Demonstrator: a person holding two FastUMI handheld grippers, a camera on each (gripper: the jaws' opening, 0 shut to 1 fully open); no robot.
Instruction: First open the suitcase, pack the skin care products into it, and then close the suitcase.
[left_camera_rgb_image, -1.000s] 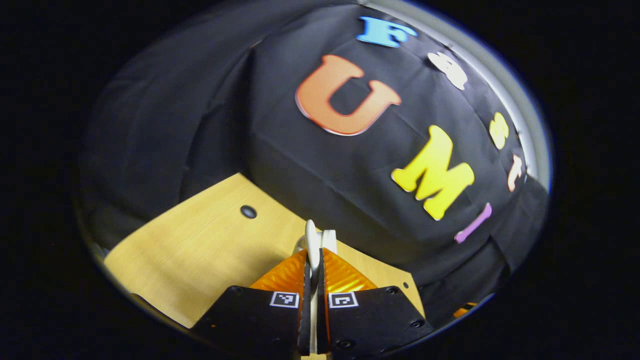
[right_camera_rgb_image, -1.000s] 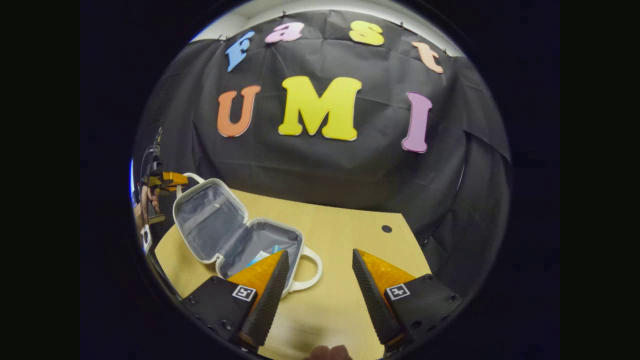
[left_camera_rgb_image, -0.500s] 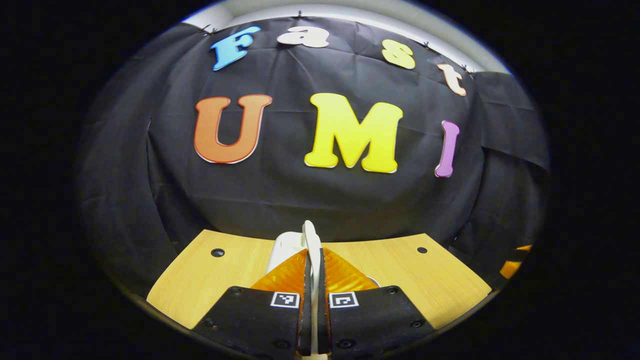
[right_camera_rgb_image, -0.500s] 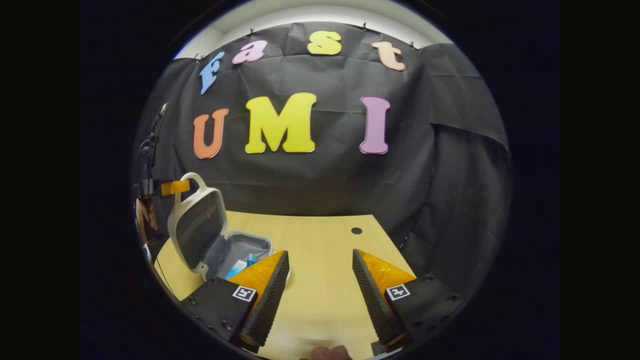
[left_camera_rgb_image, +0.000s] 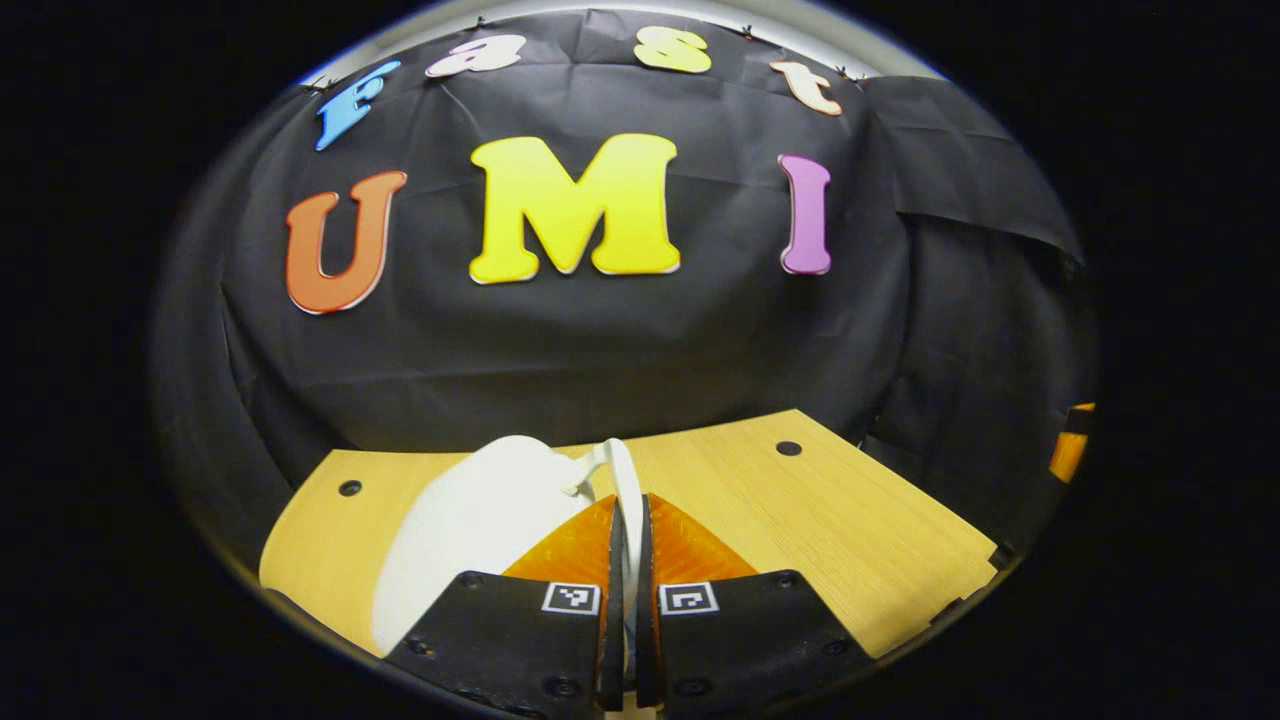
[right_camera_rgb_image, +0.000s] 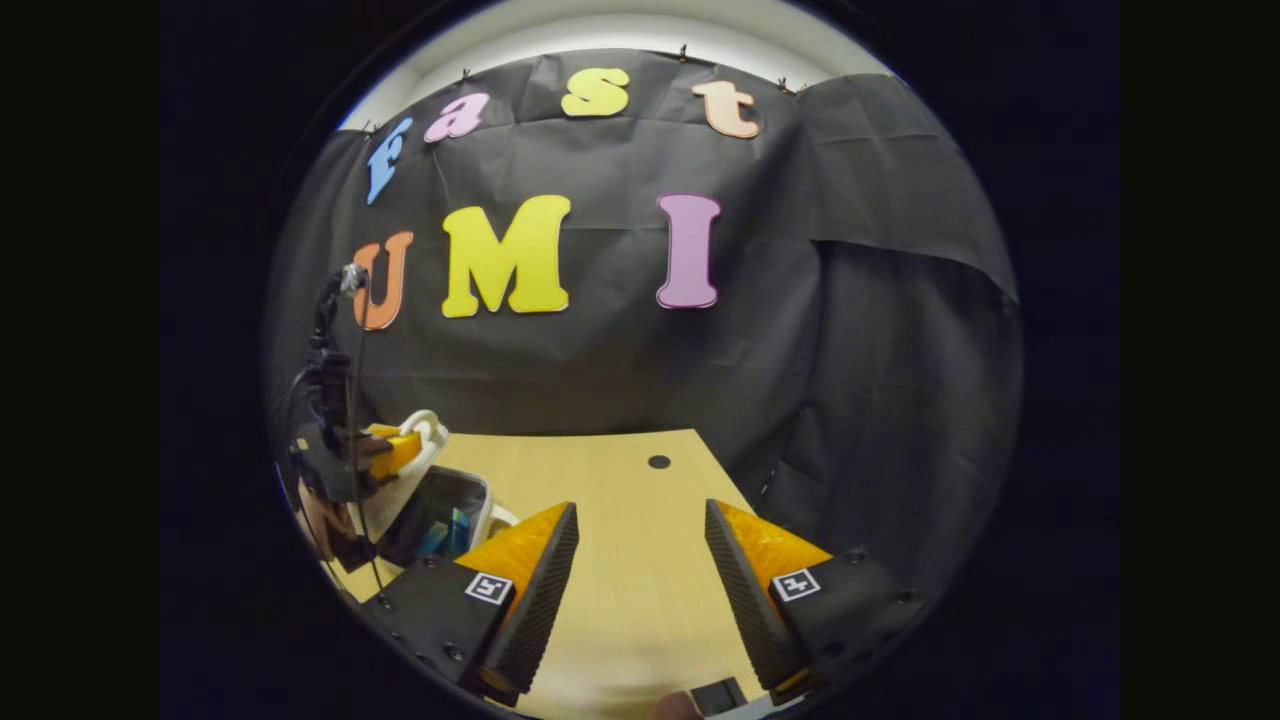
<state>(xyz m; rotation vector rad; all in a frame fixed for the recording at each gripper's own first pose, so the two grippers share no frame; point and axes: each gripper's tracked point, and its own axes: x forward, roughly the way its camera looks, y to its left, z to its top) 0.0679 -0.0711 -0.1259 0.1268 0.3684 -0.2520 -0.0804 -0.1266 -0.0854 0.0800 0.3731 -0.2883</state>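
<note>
In the left gripper view, the left gripper has its jaws together, clamped on the thin white handle of the suitcase lid. The handle stands edge-on between the fingers and rises just past their tips. The lid's white shell curves away to the left of the fingers, lying over the left part of the table and hiding the wood behind it. Two small dark holes mark the tabletop, one at the far right and one at the far left. The black cloth wall rises right behind the table's far edge.

In the right gripper view, the right gripper hovers over bare wood with its jaws wide apart and nothing between them. The suitcase sits at the table's left edge, well apart from this gripper. Its lid is tilted low over the base, leaving a gap through which the dark inside and blue skin care products show. The left gripper appears there too, gripping the lid's handle from the left, with a hand below it and dark cables running up beside it. The near finger of the right gripper covers the suitcase's lower right corner. A small dark object lies at the bottom edge, too cut off to identify.
</note>
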